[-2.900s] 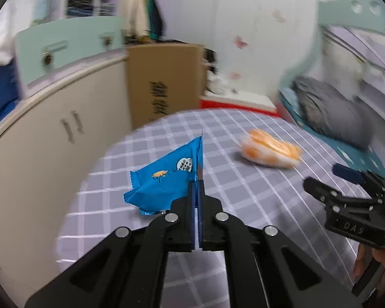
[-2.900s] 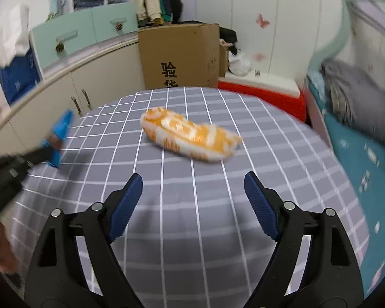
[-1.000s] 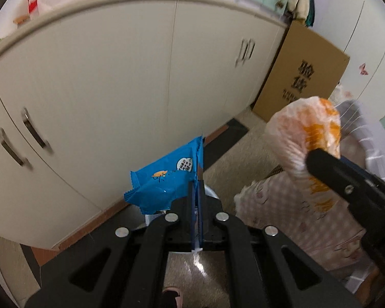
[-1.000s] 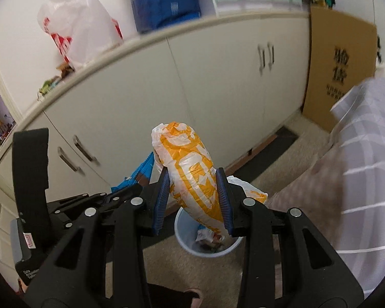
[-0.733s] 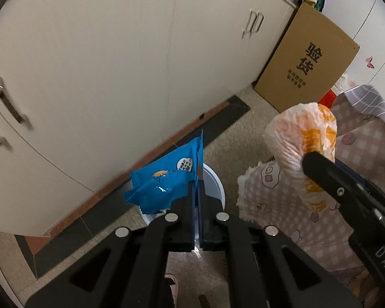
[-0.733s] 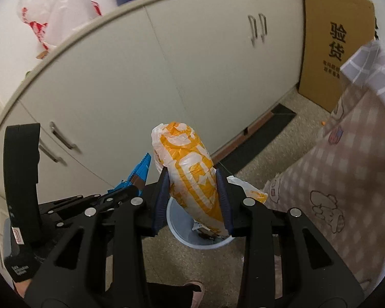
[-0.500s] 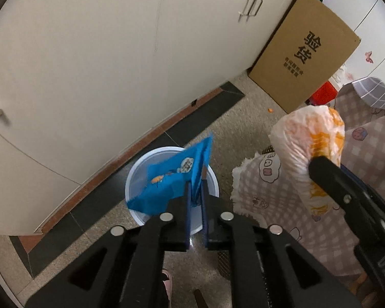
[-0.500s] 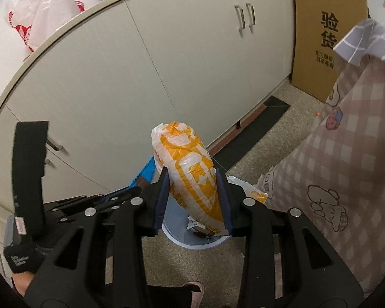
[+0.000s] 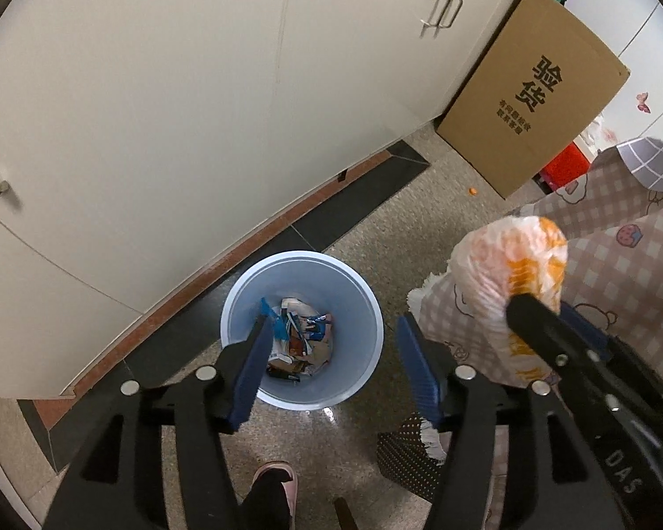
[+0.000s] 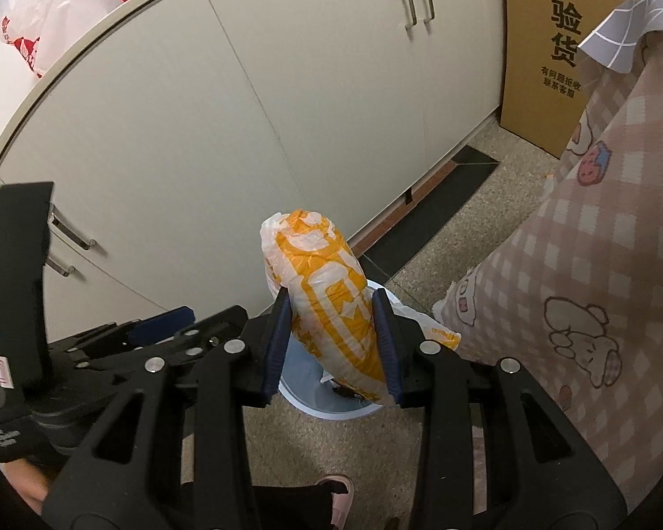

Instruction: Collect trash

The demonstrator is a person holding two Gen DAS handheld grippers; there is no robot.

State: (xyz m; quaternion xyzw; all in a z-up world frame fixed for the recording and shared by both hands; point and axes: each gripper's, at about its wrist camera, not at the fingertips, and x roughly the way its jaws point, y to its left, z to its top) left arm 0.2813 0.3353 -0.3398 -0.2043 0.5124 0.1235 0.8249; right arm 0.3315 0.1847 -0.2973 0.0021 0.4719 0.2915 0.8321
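A light blue trash bin (image 9: 362, 296) stands on the floor by the cabinets, with several wrappers lying in it. My left gripper (image 9: 331, 371) is open and empty right above the bin; it also shows at the left of the right wrist view (image 10: 154, 331). My right gripper (image 10: 331, 344) is shut on an orange and white plastic bag (image 10: 327, 300), held upright above the bin's rim (image 10: 331, 410). The bag (image 9: 512, 282) shows in the left wrist view to the right of the bin. The blue wrapper (image 9: 272, 324) lies in the bin.
Cream cabinets (image 9: 199, 110) run behind the bin. A cardboard box (image 9: 530, 88) leans at the back right. A pink checked cloth (image 10: 596, 287) hangs on the right. A person's foot (image 9: 274, 486) is on the floor below the bin.
My left gripper opened over the bin and the blue wrapper dropped into it. Both grippers tilted further down toward the bin. The right gripper keeps its hold on the orange bag.
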